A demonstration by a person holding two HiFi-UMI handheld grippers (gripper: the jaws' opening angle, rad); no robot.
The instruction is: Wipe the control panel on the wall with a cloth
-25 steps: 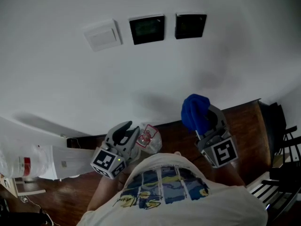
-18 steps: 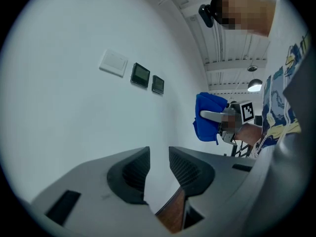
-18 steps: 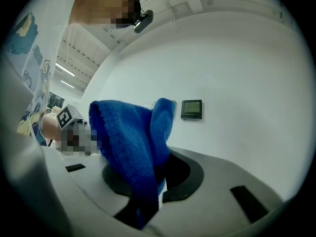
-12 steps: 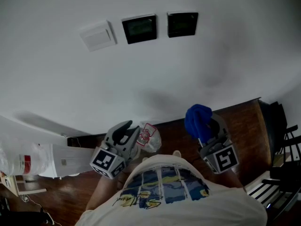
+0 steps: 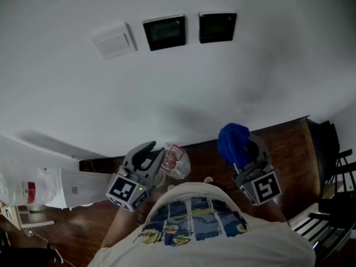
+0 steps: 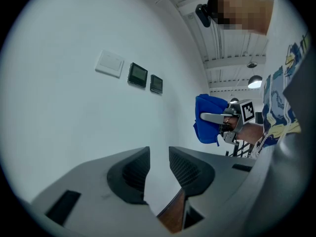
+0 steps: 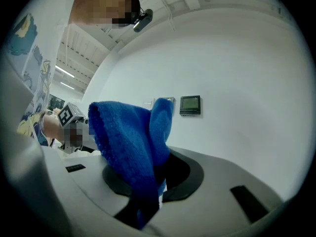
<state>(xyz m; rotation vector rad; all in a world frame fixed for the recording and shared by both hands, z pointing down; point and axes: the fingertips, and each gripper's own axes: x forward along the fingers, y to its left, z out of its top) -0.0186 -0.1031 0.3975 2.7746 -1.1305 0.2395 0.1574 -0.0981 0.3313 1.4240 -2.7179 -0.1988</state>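
Two dark control panels [image 5: 164, 32] [image 5: 217, 27] hang side by side on the white wall, with a white switch plate [image 5: 114, 40] to their left. My right gripper [image 5: 240, 149] is shut on a bunched blue cloth [image 5: 232, 141] and is held well below the panels, away from the wall. In the right gripper view the cloth [image 7: 128, 142] fills the jaws and one panel [image 7: 190, 105] shows beyond it. My left gripper [image 5: 147, 156] is low at the left. Its jaws stand a narrow gap apart with nothing between them. The left gripper view shows the panels [image 6: 138, 75] and the cloth [image 6: 207, 117].
A crumpled clear plastic packet [image 5: 177, 163] lies on the dark wooden floor [image 5: 289, 143] by the wall's foot. A white bag with a red label [image 5: 25, 191] and a low white unit [image 5: 72, 191] are at the left. Black slatted furniture [image 5: 334, 177] stands at the right.
The right gripper with the blue cloth has sunk slightly. The panels sit a little more to the left in the head view. The left gripper has barely moved.
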